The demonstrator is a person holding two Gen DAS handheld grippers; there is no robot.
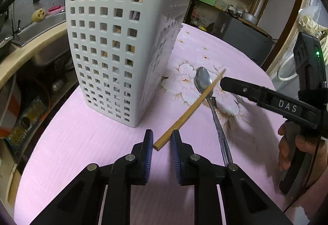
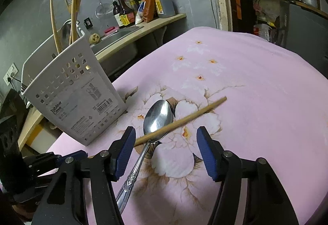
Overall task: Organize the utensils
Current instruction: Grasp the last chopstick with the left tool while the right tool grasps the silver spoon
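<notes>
Basically chopstick [image 1: 190, 109] lay diagonal across spoon [image 1: 205, 83], butt end between pads of left tool [image 1: 162, 141], nearer, parted, gripping nothing; right tool [image 2: 166, 151] wide apart, empty

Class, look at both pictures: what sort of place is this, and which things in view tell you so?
Most likely a home kitchen. A sink sits in a counter, sauce bottles stand beside it, and a strainer hangs on the tiled wall. A cloth-covered table holds a spoon.
</notes>
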